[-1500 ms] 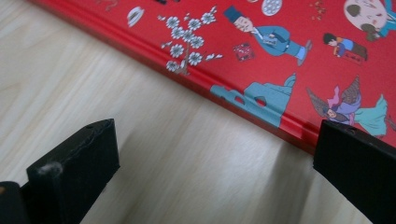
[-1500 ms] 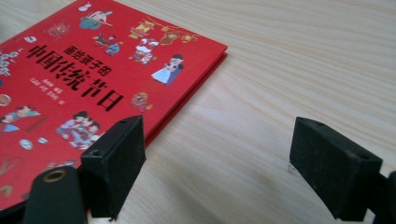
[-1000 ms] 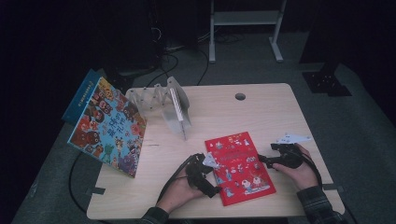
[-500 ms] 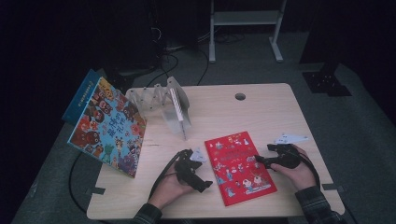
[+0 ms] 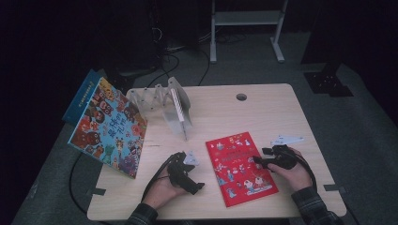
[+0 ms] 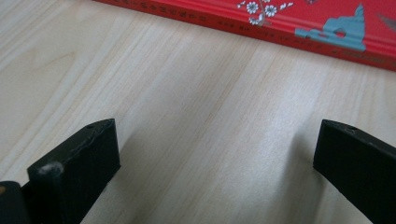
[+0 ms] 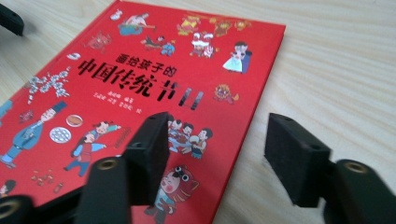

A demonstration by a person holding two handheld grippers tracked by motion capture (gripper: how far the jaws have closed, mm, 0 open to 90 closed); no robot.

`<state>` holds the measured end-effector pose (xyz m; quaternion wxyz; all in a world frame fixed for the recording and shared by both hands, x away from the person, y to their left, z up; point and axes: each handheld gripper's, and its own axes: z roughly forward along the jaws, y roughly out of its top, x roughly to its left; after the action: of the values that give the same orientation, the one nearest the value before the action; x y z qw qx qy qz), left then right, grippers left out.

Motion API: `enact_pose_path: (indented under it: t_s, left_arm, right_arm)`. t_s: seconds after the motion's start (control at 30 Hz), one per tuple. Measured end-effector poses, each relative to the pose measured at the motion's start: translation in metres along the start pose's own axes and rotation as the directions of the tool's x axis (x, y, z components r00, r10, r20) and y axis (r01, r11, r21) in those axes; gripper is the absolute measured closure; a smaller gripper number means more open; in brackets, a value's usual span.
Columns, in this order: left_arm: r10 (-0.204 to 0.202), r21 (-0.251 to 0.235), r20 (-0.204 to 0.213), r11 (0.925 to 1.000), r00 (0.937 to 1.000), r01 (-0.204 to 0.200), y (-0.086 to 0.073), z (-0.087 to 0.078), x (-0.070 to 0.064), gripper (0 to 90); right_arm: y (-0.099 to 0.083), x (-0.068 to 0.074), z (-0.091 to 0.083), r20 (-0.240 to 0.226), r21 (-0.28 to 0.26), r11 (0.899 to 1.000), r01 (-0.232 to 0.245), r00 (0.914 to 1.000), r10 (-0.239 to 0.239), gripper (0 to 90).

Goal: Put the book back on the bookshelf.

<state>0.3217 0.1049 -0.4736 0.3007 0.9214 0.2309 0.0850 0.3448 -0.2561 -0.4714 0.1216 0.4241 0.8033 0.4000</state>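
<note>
**Red book lies between two open grippers**

The left gripper (image 5: 187,180), jaws wide, sits on bare table just left of the red book (image 5: 240,167), whose long axis runs away from the person. The right gripper (image 5: 264,159), jaws spread, straddles its right edge; its own view shows one jaw over the cover.

My left gripper (image 5: 199,186) has drawn back off the flat red picture book (image 5: 240,168), so its spread jaws now sit over bare wood just short of the book's edge. My right gripper (image 5: 258,161) has edged further in over the cover.
</note>
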Motion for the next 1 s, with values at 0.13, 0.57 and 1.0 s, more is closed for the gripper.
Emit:
enact_pose_path:
  t_s: [0.13,0.57,1.0]
  left_arm:
    - [0.008,-0.046,0.004,0.9989,1.0000,-0.007,-0.005,0.000,0.000,0.0]
    - [0.044,-0.049,0.025,0.9979,0.9987,-0.043,0.005,0.006,-0.006,0.0]
    - [0.053,-0.061,0.065,0.9970,0.9965,-0.049,0.014,0.012,-0.016,0.0]
  right_arm:
    - [0.000,0.000,0.002,-0.008,0.014,1.000,-0.014,0.9999,0.014,46.8]
    - [-0.001,-0.002,0.007,-0.038,0.017,0.998,-0.058,0.9975,0.059,50.1]
    - [0.006,0.013,0.020,-0.053,0.013,0.999,-0.032,0.9981,0.032,50.0]
